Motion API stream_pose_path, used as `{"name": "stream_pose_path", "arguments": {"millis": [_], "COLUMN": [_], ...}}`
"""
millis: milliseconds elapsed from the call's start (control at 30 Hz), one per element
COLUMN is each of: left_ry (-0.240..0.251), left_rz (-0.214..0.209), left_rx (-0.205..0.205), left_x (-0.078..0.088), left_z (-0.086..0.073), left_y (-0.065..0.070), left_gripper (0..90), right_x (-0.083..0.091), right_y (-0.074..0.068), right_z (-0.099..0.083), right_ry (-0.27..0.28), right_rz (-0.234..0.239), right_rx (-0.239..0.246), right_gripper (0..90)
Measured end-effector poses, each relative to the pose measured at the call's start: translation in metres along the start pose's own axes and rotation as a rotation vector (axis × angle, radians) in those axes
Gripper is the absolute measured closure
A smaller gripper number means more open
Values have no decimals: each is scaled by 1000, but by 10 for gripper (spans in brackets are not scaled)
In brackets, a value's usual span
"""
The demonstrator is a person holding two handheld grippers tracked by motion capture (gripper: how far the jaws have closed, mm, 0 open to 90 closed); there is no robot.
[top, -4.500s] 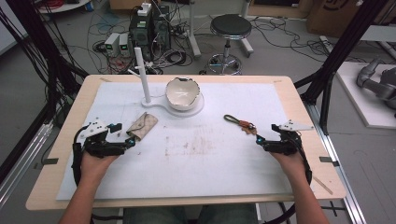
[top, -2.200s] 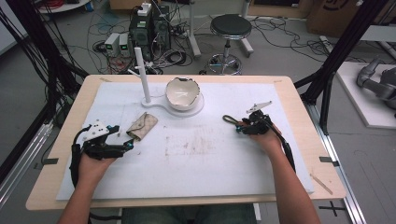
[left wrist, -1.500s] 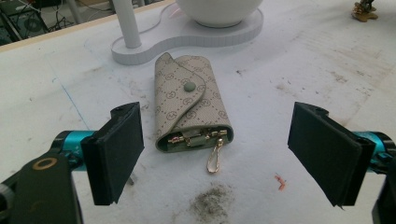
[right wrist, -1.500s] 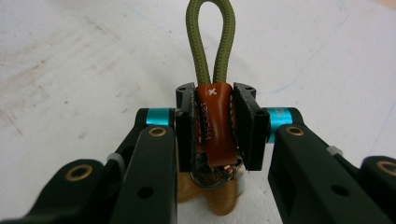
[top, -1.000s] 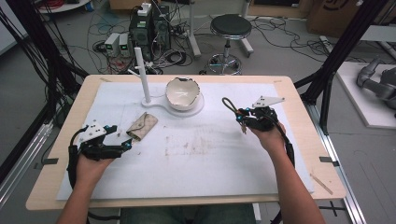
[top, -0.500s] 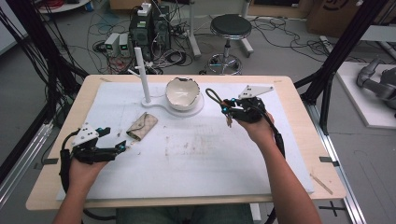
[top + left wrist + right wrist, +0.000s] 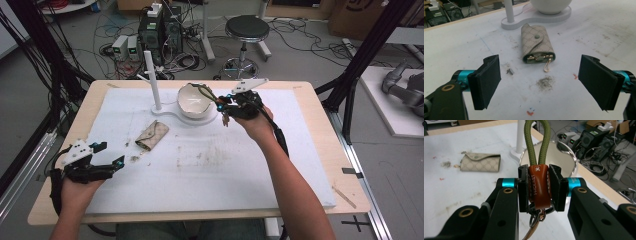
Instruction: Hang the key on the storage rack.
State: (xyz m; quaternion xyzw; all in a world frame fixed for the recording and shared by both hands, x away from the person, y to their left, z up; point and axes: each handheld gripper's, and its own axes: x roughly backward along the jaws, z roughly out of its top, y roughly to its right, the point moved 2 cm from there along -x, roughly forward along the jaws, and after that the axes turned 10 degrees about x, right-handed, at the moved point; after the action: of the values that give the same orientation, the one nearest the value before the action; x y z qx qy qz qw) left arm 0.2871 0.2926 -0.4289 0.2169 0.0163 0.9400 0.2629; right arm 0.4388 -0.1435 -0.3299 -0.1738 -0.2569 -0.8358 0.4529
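Two grippers are at work over the desk point(image 7: 300, 165), and two key items are in sight. The right gripper point(image 7: 226, 106) has its jaws pinching one keychain point(image 7: 537, 186) by its brown leather tab; one olive cord loop rises from the tab above the jaws, and metal rings hang below them. Just beyond these jaws is one white bowl point(image 7: 194, 100) on a white stand, from which one white post point(image 7: 150, 77) rises, and the cord loop reaches over the bowl's rim. The left gripper point(image 7: 111, 164) hovers low with its jaws spread wide and nothing between them. Ahead of its jaws, well short of the stand, lies one beige patterned key pouch point(image 7: 536, 45), snapped shut, with gold clips poking out of the end nearest the jaws
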Motion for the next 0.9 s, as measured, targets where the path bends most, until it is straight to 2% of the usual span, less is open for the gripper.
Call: {"name": "stream_pose_path", "arguments": {"millis": [300,333,367,467,667,700,900], "left_ry": [-4,-6,-1,-4,-9,-8,-11], "left_rz": [25,28,29,34,36,39,58], "left_rx": [15,14,19,17,23,24,26], "left_x": [13,14,15,20,26,27,36], "left_z": [-8,-9,-9,-12,-18,-18,-23], "left_y": [-3,-3,-3,-2,0,0,-2], "left_gripper": [181,181,181,181,182,182,181], "right_x": [-37,-40,-45,-57,-75,-78,-95], "right_y": [-6,-7,-7,-11,-15,-16,-23], "right_z": [36,39,45,58,82,85,101], "right_ry": [10,17,33,24,59,52,47], "right_rz": [26,30,32,43,18,22,32], "right_rx": [50,44,62,62,85,78,111], "right_gripper": [723,723,723,723,723,723,722]}}
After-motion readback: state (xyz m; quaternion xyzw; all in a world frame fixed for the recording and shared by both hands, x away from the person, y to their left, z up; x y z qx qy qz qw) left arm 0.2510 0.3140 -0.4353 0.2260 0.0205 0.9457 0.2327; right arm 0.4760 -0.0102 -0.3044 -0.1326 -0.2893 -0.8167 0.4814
